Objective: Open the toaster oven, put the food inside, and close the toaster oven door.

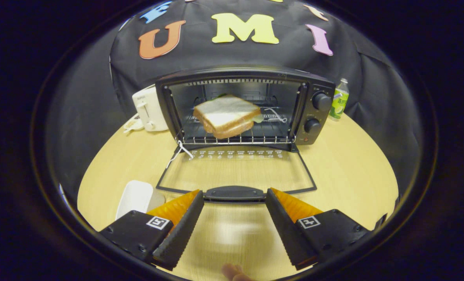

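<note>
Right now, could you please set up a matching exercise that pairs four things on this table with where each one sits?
Things:
1. white-bread sandwich
2. black door handle of the toaster oven
3. green-labelled plastic bottle
4. white pop-up toaster

Places:
A. beside the oven's side that has no knobs
B. on the wire rack inside the oven
C. just ahead of the open tool, between its fingertips
D. behind the oven's knob side

Pairs: 1-B, 2-C, 3-D, 4-A
</note>
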Motion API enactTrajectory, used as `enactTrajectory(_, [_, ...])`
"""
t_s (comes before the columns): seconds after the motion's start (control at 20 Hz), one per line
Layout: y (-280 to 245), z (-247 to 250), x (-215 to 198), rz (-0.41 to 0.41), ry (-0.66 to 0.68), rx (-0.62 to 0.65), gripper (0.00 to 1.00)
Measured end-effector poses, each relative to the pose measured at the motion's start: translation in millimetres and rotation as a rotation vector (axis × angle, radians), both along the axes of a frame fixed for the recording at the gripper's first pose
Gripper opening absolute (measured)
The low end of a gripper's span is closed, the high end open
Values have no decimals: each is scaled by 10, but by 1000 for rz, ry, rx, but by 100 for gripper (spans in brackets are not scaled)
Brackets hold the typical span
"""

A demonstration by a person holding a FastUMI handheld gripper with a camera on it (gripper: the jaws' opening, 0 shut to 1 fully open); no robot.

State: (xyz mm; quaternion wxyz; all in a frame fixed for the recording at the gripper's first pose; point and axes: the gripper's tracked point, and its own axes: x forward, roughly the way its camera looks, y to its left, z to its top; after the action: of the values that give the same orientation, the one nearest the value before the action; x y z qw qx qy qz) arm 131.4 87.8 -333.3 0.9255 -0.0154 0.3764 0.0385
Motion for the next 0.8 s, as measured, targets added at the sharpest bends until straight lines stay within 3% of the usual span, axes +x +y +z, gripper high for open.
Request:
enactTrajectory(0.4, [-22,-278,-22,-98,55,80,100])
enactTrajectory(0.8, [-10,-181,8,-86,9,44,100])
